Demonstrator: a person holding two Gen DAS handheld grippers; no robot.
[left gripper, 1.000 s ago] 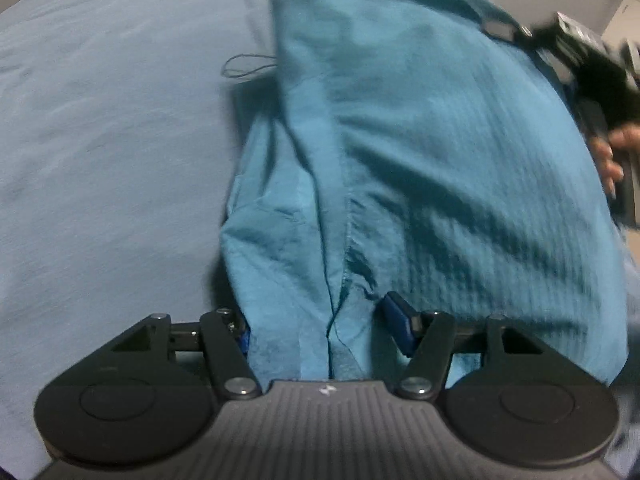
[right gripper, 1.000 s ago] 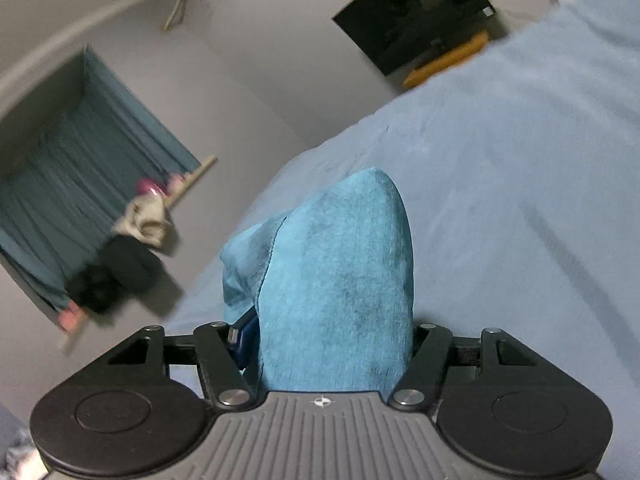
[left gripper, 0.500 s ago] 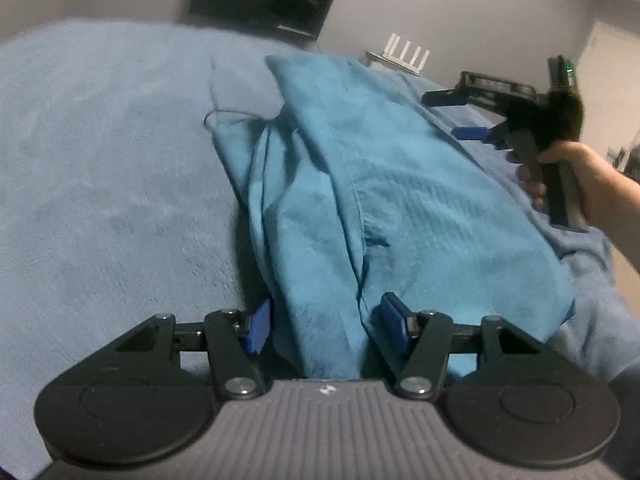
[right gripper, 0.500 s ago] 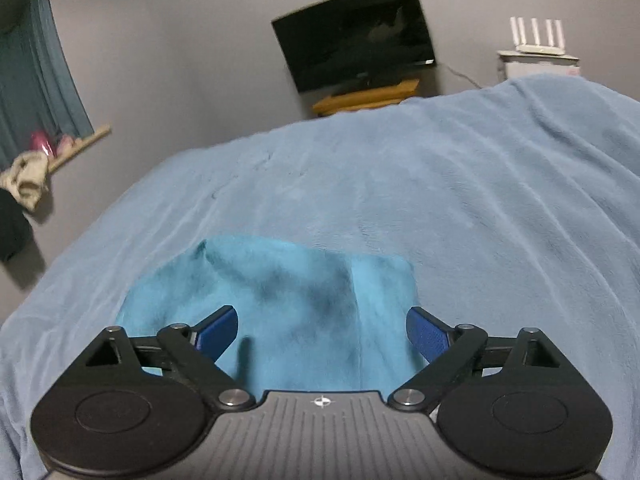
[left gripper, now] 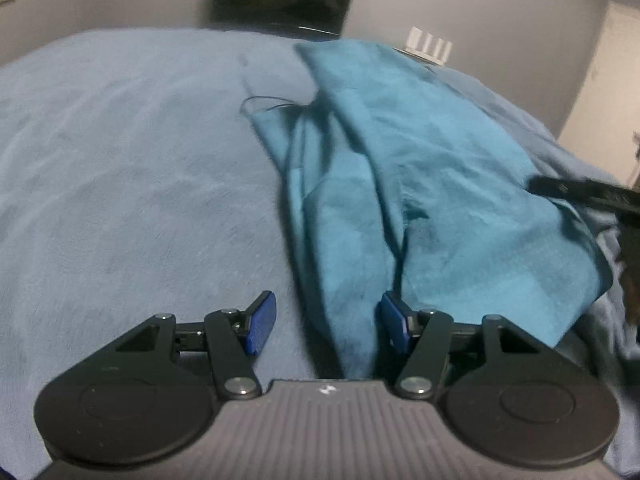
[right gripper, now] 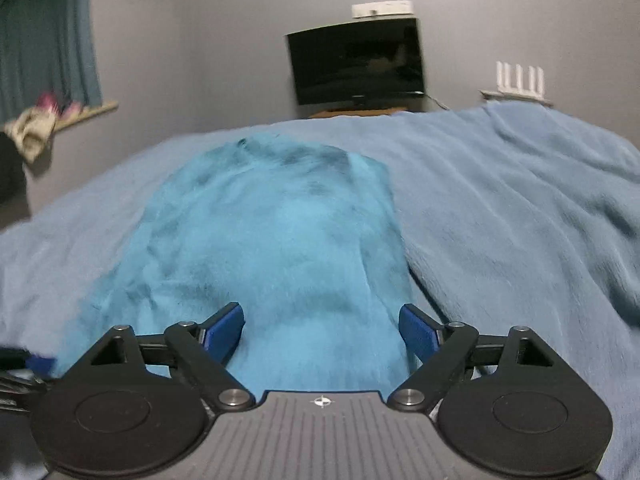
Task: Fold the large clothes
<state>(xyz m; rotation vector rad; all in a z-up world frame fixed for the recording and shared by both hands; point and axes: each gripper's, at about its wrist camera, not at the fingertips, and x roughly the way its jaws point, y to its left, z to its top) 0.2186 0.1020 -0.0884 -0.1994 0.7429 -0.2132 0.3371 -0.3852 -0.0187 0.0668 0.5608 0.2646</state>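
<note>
A teal garment [left gripper: 400, 184] lies folded lengthwise on the blue blanket [left gripper: 120, 184], with a thin dark cord near its far left edge. My left gripper [left gripper: 328, 322] is open at the garment's near end, its right pad against the cloth and its left pad over bare blanket. In the right wrist view the same garment [right gripper: 272, 248] stretches away from my right gripper [right gripper: 322, 332], which is open with cloth between its blue pads. The other gripper shows as a dark blur at the right edge of the left wrist view [left gripper: 588, 192].
The blue blanket [right gripper: 520, 216] covers the bed all around the garment. A black TV [right gripper: 356, 64] and a white router [right gripper: 518, 80] stand against the far wall. A curtain [right gripper: 48, 36] and a shelf with clothes are at the left.
Both grippers have opened and let go of the garment. The garment has dropped flat on the bed, and both grippers have pulled back and levelled out.
</note>
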